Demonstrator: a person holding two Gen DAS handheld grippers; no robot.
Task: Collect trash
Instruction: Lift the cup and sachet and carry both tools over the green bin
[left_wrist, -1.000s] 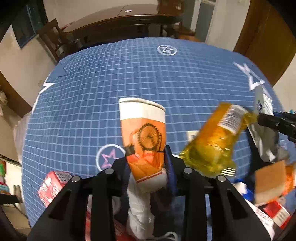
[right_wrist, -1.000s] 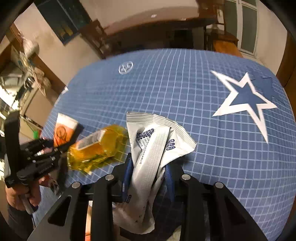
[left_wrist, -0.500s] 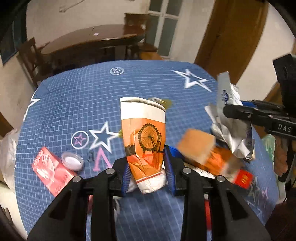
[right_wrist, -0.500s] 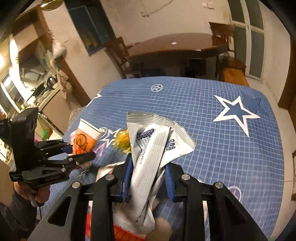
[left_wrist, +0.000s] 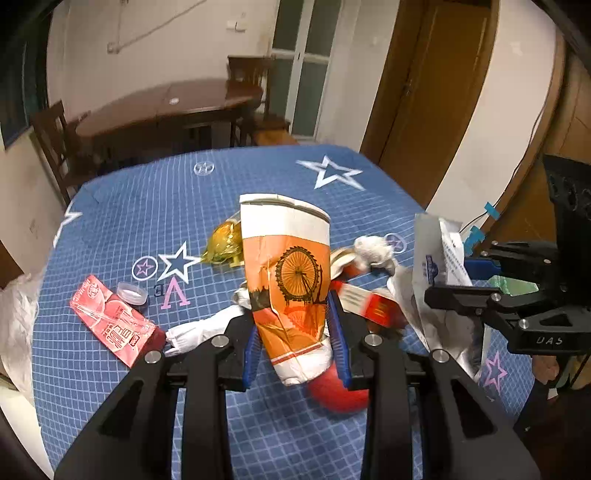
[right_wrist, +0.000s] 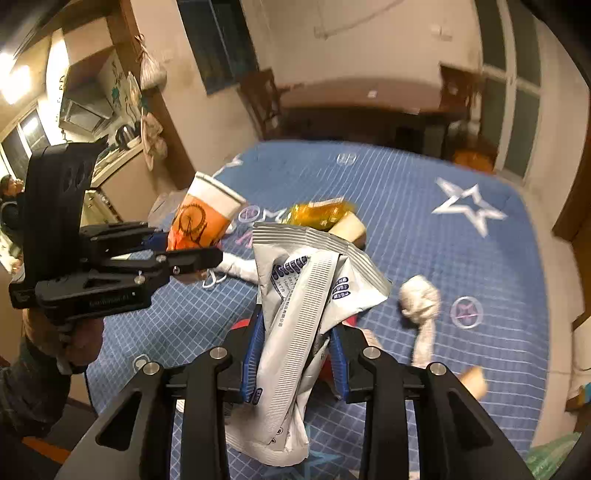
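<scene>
Bench (left_wrist: 258, 177): covered by a blue gridded cloth with stars.
Left of the left jaws: red packet (left_wrist: 110, 325), white cap (left_wrist: 132, 292).
Beyond them: yellow wrapper (left_wrist: 223, 243), crumpled tissue (left_wrist: 373, 249).
Right: red carton (left_wrist: 373, 304).

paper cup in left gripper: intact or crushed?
Crushed. The paper cup is creased and flattened between the left gripper's blue pads, its rim bent out of round. Whether anything is inside cannot be told.

My paper cup (left_wrist: 286, 273) hides most of the yellow wrapper (left_wrist: 221, 242) and the red thing (left_wrist: 338, 393) under it on the bench (left_wrist: 118, 210) — and past my silver pouch (right_wrist: 303, 314) the far room is smeared, the red scrap (right_wrist: 242, 325) barely showing.
</scene>
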